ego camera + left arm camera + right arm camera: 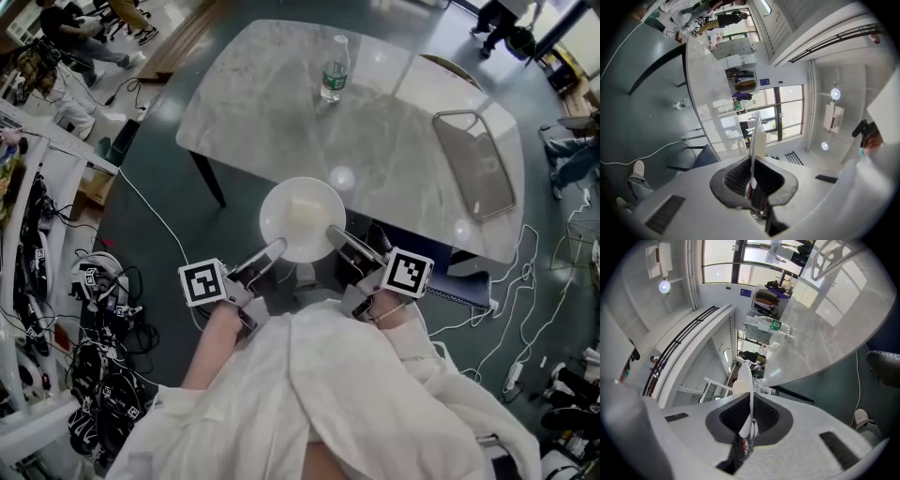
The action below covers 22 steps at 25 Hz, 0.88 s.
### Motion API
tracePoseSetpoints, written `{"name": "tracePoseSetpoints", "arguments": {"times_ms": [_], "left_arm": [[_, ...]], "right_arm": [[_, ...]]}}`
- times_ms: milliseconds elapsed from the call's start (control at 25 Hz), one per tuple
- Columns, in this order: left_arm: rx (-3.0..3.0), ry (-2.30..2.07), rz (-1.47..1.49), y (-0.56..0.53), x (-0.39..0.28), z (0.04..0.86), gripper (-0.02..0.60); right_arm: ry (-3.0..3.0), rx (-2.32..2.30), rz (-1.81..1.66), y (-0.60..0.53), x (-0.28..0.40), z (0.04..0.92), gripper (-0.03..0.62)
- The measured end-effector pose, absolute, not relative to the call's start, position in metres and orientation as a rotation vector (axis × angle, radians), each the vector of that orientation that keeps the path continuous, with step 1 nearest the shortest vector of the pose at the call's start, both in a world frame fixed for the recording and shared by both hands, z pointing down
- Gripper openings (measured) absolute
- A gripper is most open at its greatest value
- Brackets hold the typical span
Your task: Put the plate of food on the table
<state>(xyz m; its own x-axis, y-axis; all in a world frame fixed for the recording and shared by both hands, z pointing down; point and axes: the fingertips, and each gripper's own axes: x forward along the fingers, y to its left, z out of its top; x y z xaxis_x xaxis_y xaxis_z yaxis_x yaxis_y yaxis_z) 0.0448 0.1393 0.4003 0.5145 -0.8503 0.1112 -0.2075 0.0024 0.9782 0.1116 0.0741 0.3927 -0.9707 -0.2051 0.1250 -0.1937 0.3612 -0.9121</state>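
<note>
White plate (pixel 277 220) at table (pixel 281 112) edge, left gripper (pixel 275 247) and right gripper (pixel 337 234) fingers (pixel 354 247) pinching rim

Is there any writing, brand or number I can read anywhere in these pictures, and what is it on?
No text here can be read.
bottle label: green, print too small to read.
blue sign by the windows: too small and blurred.
black-and-white squares near the hands: patterns only, no words.

We see the plate (pixel 302 218) at the near edge of the table (pixel 272 112), food (pixel 303 214) on it, the left gripper (pixel 279 246) near-left and the right gripper (pixel 334 232) near-right of it. A bottle (pixel 334 68) stands far, a tray (pixel 473 161) right.
</note>
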Motion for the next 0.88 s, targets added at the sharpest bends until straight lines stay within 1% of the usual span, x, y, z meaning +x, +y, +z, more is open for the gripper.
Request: {"name": "tracePoseSetpoints", "arguments": {"times_ms": [360,880], "left_arm": [[1.56,-0.975,-0.637,0.093,0.038,0.396,0.026],[1.481,-0.984,-0.703,0.075,0.029,0.407,0.026]], "right_arm": [[2.634,-0.331,-1.661,0.026,0.106,0.383,0.011],[2.649,-0.29,-1.746,0.003,0.09,0.399,0.011]]}}
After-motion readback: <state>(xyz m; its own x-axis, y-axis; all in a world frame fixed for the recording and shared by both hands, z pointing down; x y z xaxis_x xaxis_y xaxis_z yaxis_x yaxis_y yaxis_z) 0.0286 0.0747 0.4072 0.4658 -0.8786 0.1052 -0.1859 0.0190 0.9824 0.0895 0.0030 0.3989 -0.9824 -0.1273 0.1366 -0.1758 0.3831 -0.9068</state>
